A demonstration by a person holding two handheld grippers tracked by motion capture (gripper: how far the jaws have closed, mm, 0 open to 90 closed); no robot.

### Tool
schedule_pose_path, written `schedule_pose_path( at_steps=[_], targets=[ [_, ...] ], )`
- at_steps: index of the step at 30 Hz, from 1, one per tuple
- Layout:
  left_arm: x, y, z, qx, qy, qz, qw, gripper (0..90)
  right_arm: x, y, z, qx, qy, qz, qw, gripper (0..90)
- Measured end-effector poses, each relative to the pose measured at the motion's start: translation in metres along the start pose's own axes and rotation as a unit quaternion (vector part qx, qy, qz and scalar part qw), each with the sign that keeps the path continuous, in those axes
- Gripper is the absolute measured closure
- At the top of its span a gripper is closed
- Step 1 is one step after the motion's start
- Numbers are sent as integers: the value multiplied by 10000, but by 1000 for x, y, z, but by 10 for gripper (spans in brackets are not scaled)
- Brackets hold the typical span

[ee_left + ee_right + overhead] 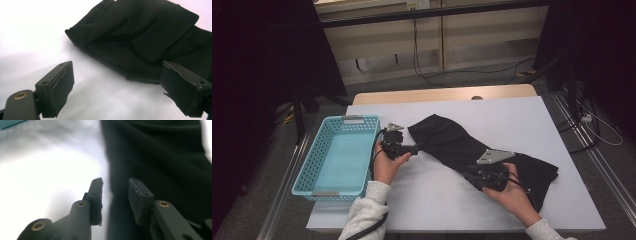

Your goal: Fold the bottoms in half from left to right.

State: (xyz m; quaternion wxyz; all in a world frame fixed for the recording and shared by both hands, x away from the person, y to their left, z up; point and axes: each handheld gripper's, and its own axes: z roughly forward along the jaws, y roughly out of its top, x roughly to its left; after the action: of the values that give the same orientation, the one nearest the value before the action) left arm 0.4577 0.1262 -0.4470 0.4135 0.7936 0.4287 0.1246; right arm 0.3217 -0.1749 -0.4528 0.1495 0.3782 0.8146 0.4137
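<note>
Left tool (416,148): jaws spread wide, nothing between the pads (61,88), tips pointed at the near end of the black garment (472,147) and just short of its folded edge. Held low over the white surface (432,195) in the left hand (387,165), cable trailing back along the grey sleeve (364,212). Seen in the left gripper view: bare surface between the jaws, the cloth's edge near the right-hand pad, whether touching it hard to tell.

Right tool (472,176): jaws partly closed, a narrow gap left between them, pads (136,197) not pressing on anything. Set at the near edge of the garment, in the right hand (512,195), grey three-cornered plate (494,156) on top. Seen in the right gripper view: dark cloth behind and beneath the right-hand jaw, pale surface behind the left-hand one, the cloth's edge running up through the gap; picture blurred, contact with the fabric not clear.

Black garment: lying folded and rumpled, slanting across the middle of the surface from the far left to the near right, between the two tools.

Turquoise basket (319,147): perforated walls, standing at the left edge of the surface, just beside the left hand, nothing inside, its pale bottom bare.

Beyond the surface: wooden panelling (382,45), a few cables on the floor (462,82).
</note>
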Motion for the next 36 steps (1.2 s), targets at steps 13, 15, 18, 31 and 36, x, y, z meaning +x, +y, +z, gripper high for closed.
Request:
schedule_pose_path(
  at_steps=[13, 15, 18, 31, 36],
  targets=[
    [0, -1, 1, 9, -8, -39, 10000, 125, 1, -6, 13, 284, -415, -293, 9983, 632],
    [0, -1, 2, -26, 20, -63, 10000, 125, 2, -6, 14, 329, -402, -379, 9979, 648],
    [1, -1, 2, -31, 17, -97, 9999, 125, -2, -8, 15, 282, -438, -308, 9982, 782],
    [8, 4, 5, -157, 147, -358, 9991, 160, 4, -15, 2, 390, 317, 26, 9987, 900],
    [9, 3, 18, -91, 156, -445, 9988, 251, 9, -20, -11, 368, 684, 114, 9969, 900]
  ],
)
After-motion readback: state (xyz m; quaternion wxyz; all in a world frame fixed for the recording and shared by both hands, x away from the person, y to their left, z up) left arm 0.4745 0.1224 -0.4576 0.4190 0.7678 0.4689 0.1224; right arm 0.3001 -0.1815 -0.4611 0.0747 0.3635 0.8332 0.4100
